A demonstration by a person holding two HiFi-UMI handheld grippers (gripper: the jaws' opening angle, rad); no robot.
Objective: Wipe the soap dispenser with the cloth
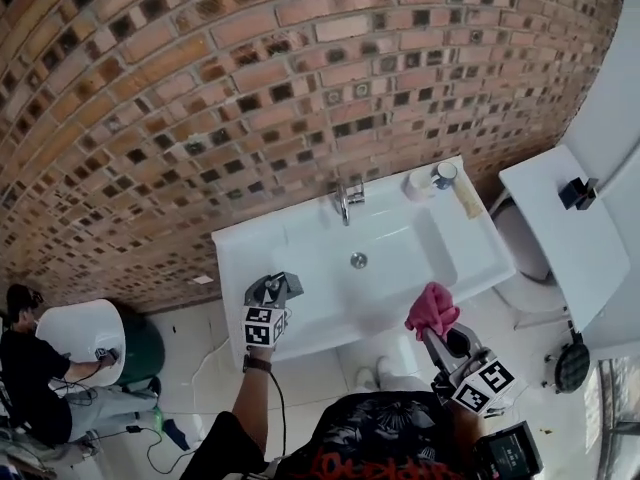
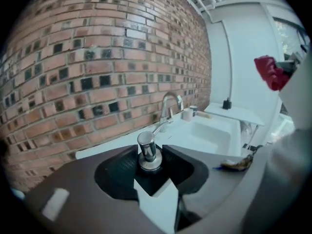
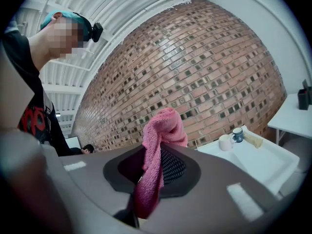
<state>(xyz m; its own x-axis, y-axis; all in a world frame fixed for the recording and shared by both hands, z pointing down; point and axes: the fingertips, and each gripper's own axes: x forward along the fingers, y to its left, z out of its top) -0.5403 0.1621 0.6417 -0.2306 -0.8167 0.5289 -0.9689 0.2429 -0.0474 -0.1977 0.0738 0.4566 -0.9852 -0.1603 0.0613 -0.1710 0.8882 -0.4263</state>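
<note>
In the left gripper view, the soap dispenser (image 2: 157, 204), a white bottle with a chrome pump, stands upright between the jaws of my left gripper (image 2: 148, 154), which close against its neck. In the head view that left gripper (image 1: 271, 292) hangs over the front left edge of the sink (image 1: 238, 260). My right gripper (image 1: 441, 335) is shut on a pink cloth (image 1: 432, 309), held in front of the sink's right half. The cloth (image 3: 161, 141) bunches above the right gripper (image 3: 159, 168) and hangs down between its jaws. The two grippers are apart.
A chrome faucet (image 1: 347, 202) stands at the back of the sink, with a white cup (image 1: 417, 185) and a blue mug (image 1: 444, 175) at its back right corner. A toilet (image 1: 520, 250) and a white shelf (image 1: 556, 230) are at the right. A person (image 1: 30, 370) crouches at the lower left. A brick wall runs behind.
</note>
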